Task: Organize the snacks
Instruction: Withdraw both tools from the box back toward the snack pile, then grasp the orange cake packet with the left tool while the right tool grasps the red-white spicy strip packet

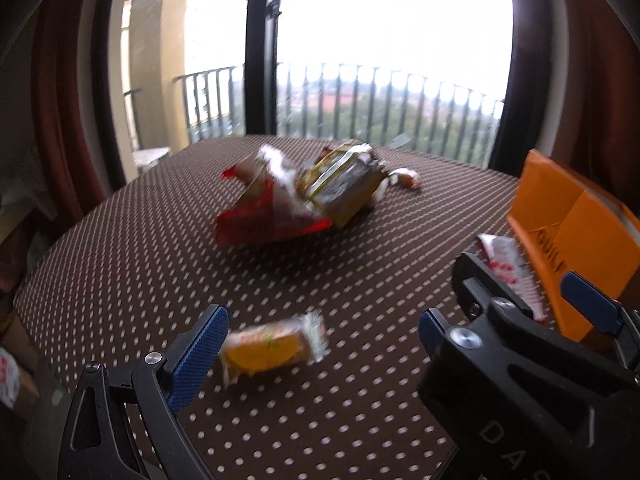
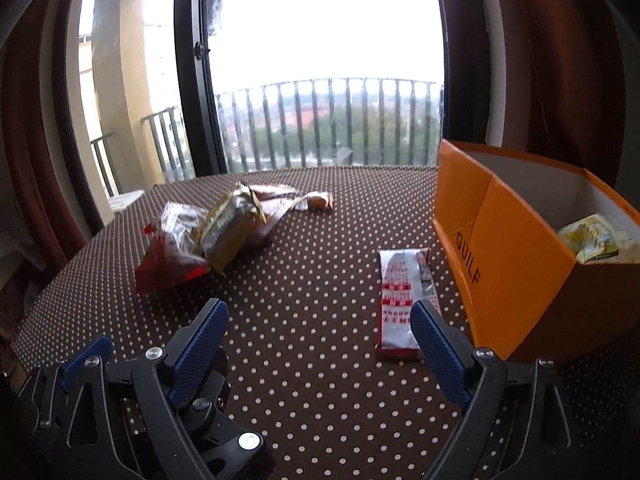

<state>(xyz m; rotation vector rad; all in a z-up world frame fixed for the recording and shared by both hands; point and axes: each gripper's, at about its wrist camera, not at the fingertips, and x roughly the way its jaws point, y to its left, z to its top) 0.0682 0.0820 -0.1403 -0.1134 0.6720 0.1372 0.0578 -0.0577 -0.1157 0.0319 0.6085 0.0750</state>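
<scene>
Fingers (image 1: 208, 340) of the left gripper (image 1: 324, 340) gape around an orange snack (image 1: 272, 346) on the bench (image 1: 360, 392). Right gripper (image 2: 320, 332) fingers stand wide beside a red-and-white packet (image 2: 400, 300), empty.

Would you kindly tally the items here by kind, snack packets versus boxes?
Snack packets: 6 (orange wrapper, red-white packet, red bag, gold packet, brown wrapper, yellow packet in box); the pile overlaps, so maybe more
Orange box: 1
Total: 7

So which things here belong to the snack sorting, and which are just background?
Job:
- orange box, one yellowish packet inside
- red-and-white packet
- small orange snack
- heap of wrappers
- left gripper, right gripper, both open

Background:
- dotted tablecloth
- curtains
- balcony railing
</scene>
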